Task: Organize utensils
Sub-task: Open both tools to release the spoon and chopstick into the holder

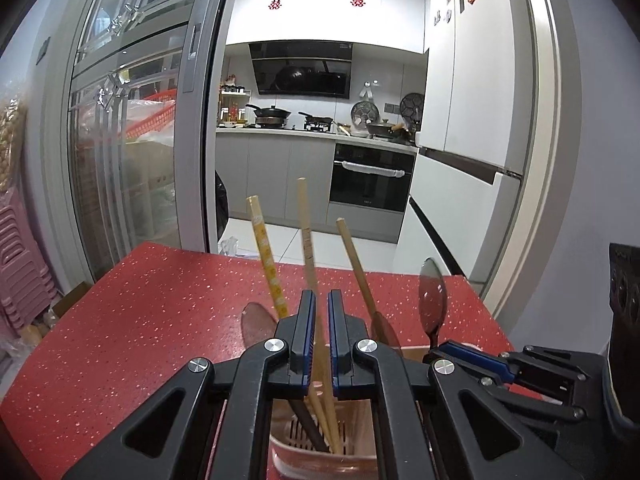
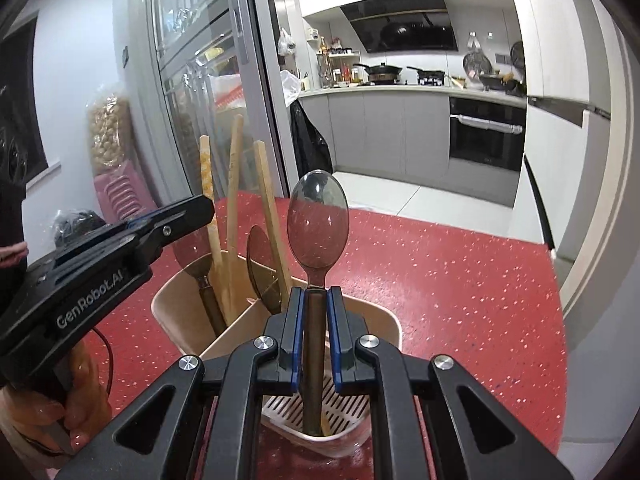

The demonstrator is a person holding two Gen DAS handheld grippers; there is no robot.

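Observation:
A beige utensil holder (image 2: 180, 300) with a slotted floor stands on the red speckled table (image 2: 460, 300). It holds several wooden chopsticks and two dark spoons. My left gripper (image 1: 320, 300) is above the holder, its jaws close around one wooden chopstick (image 1: 306, 240) that stands upright in the holder (image 1: 320, 460). My right gripper (image 2: 315, 296) is shut on the handle of a translucent grey spoon (image 2: 318, 224), bowl up, its handle end down in the holder. The spoon also shows in the left wrist view (image 1: 432, 300), with the right gripper (image 1: 432, 356) below it. The left gripper (image 2: 192, 216) shows in the right wrist view.
The table's far edge (image 1: 360, 268) faces an open kitchen doorway. A glass sliding door (image 1: 132, 140) stands at the left, a white fridge (image 1: 472, 100) at the right. Pink stools (image 1: 20, 280) are stacked left of the table.

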